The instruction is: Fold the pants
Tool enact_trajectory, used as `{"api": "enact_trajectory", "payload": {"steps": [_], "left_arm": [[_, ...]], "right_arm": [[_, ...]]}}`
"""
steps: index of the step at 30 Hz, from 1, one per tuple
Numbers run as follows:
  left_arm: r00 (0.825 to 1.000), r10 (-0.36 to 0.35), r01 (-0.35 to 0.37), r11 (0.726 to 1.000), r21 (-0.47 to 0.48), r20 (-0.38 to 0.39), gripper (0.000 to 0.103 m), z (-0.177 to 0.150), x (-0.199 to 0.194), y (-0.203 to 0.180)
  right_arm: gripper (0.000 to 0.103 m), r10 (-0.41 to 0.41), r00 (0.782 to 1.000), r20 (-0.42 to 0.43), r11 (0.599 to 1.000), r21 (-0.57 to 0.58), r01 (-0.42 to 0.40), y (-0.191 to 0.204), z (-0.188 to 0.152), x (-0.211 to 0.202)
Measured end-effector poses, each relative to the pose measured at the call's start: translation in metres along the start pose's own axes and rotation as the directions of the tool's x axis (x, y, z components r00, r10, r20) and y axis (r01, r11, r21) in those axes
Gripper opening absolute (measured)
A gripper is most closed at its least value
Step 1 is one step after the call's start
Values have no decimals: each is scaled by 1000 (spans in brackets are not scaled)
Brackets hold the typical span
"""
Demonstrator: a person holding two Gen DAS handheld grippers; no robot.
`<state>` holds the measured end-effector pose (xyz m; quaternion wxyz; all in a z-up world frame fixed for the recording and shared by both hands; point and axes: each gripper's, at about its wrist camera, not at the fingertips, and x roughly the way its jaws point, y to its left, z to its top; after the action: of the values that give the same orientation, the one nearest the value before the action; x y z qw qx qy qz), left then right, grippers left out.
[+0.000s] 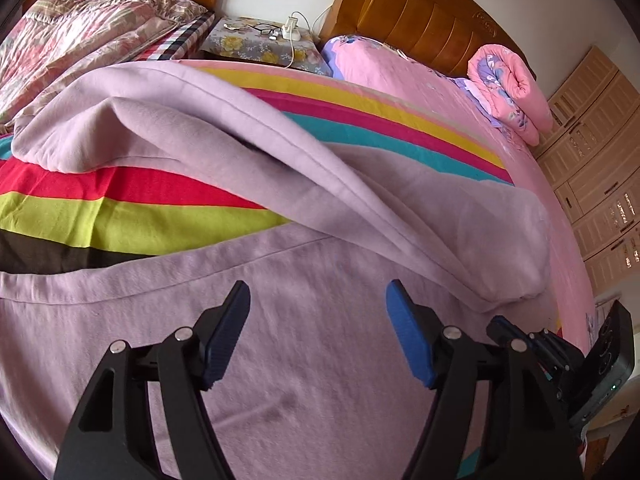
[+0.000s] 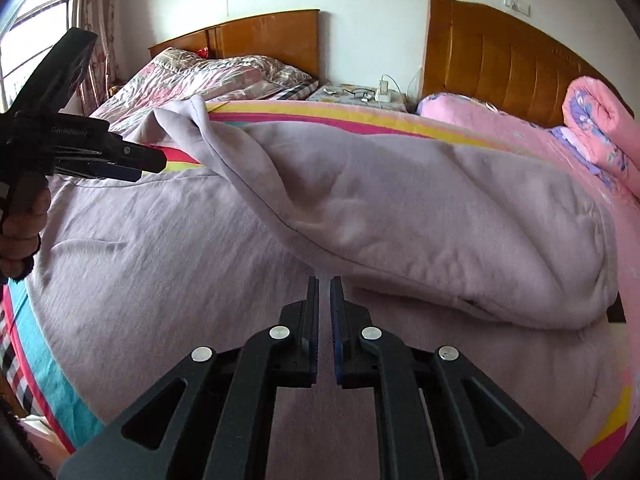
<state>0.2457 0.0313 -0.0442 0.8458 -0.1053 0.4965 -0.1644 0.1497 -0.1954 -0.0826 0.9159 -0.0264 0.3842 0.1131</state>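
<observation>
Lilac sweatpants (image 1: pixel 280 320) lie spread on the striped bed, one leg folded over the other (image 2: pixel 420 208). My left gripper (image 1: pixel 318 300) is open and empty, hovering just above the flat lower layer. My right gripper (image 2: pixel 325 284) is shut on the edge of the folded-over leg, a thin strip of lilac cloth showing between its pads. The left gripper also shows at the left in the right wrist view (image 2: pixel 132 164), and the right gripper at the lower right in the left wrist view (image 1: pixel 520 332).
A striped sheet (image 1: pixel 100 216) covers the bed. A rolled pink quilt (image 1: pixel 508 92) lies by the wooden headboard (image 1: pixel 420 16). A nightstand (image 1: pixel 260 44) with glasses and a charger stands between two beds. Wooden cabinets (image 1: pixel 596 152) stand at the right.
</observation>
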Motion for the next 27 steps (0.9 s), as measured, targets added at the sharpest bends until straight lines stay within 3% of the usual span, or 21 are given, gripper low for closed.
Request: {"api": "enact_trajectory", "payload": {"steps": [3, 7, 12, 14, 19, 24, 27], "left_arm": [[999, -37, 37, 999, 8, 17, 85, 5, 0, -17], [998, -60, 60, 998, -29, 8, 85, 19, 13, -30], [998, -62, 62, 993, -98, 10, 84, 35, 23, -29], [999, -52, 53, 992, -114, 16, 84, 43, 24, -25], [1000, -13, 18, 987, -158, 28, 83, 68, 22, -3], [999, -3, 11, 974, -227, 37, 83, 94, 19, 24], [1000, -5, 9, 967, -254, 16, 76, 104, 24, 35]], "right_arm": [[83, 24, 997, 68, 988, 152, -34, -27, -8, -26], [72, 9, 997, 73, 944, 328, -32, -72, -16, -35], [63, 25, 999, 44, 795, 605, -46, -140, -29, -22], [62, 52, 997, 66, 754, 651, -82, -155, -28, -16], [50, 29, 993, 116, 677, 728, -105, -177, -22, -10], [41, 32, 991, 130, 668, 735, -118, -183, -29, -7], [41, 40, 990, 135, 660, 740, -127, -184, -30, -3]]}}
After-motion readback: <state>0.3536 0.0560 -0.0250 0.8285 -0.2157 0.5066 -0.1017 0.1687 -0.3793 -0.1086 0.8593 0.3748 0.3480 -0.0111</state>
